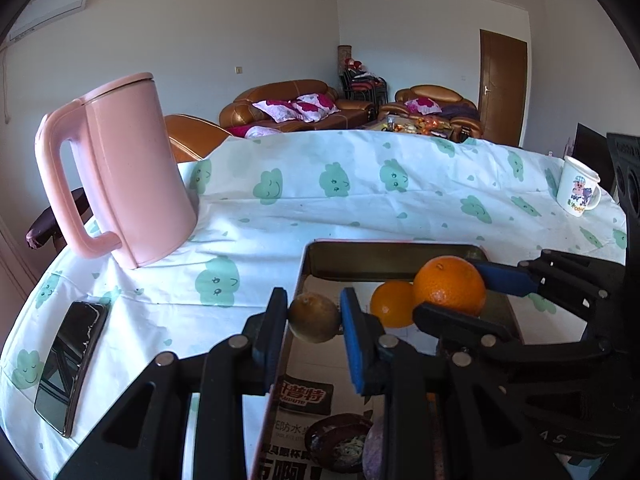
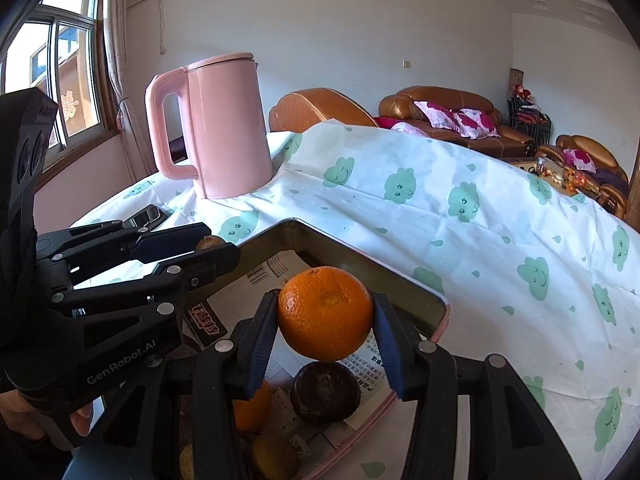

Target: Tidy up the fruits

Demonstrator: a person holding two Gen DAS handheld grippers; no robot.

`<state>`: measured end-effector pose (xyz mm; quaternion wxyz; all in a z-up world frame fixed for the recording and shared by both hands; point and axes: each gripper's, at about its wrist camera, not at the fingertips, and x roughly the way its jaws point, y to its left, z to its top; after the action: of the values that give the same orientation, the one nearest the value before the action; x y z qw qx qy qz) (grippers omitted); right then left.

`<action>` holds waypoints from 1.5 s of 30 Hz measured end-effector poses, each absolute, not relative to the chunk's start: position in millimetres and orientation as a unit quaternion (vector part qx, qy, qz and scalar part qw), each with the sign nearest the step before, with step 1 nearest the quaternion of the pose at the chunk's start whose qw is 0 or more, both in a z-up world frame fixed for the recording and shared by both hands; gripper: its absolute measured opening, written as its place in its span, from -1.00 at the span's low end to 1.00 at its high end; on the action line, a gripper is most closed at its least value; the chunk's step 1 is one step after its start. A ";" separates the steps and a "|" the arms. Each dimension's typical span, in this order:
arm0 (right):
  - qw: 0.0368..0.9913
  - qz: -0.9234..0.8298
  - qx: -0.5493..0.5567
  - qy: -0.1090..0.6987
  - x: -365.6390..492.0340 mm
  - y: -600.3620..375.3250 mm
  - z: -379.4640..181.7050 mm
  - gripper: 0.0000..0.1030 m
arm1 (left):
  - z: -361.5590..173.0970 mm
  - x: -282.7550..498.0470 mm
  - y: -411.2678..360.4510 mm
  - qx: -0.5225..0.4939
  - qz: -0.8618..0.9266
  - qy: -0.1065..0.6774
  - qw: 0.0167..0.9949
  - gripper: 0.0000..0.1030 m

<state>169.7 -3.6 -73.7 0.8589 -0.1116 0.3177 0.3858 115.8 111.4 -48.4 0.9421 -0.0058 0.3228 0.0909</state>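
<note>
My left gripper (image 1: 314, 318) is shut on a small brownish-green fruit (image 1: 315, 318) and holds it over the left rim of a metal tray (image 1: 384, 254) lined with newspaper. My right gripper (image 2: 326, 314) is shut on a large orange (image 2: 325, 313) above the tray (image 2: 404, 276); that orange also shows in the left wrist view (image 1: 449, 285). A second orange (image 1: 392, 304) lies in the tray. In the right wrist view a dark round fruit (image 2: 325, 392), another orange (image 2: 252, 406) and a brownish fruit (image 2: 276, 456) lie in the tray below. The left gripper (image 2: 208, 245) shows at the left.
A pink kettle (image 1: 132, 184) stands at the table's back left on the white cloth with green cloud prints (image 1: 360, 200). A black phone (image 1: 70, 364) lies at the left. A white printed mug (image 1: 578, 192) stands at the far right. Sofas stand behind the table.
</note>
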 end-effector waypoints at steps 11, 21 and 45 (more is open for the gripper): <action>0.876 0.367 -0.079 0.301 159.0 -26.3 -62.1 0.21 | -40.4 99.5 112.5 -0.023 0.103 0.299 0.948 0.35; 0.901 0.343 -0.047 0.260 126.1 -67.0 -37.2 0.42 | -16.0 54.8 104.4 -0.051 0.105 0.233 0.965 0.88; 0.917 0.334 -0.055 0.212 86.6 -90.1 -22.7 0.51 | -10.8 33.0 93.1 -0.062 0.096 0.217 0.970 0.88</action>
<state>86.6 -90.1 -22.7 0.9169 -0.0546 0.2124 0.3335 33.0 93.1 -10.8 0.9695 -0.0617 0.2167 0.0962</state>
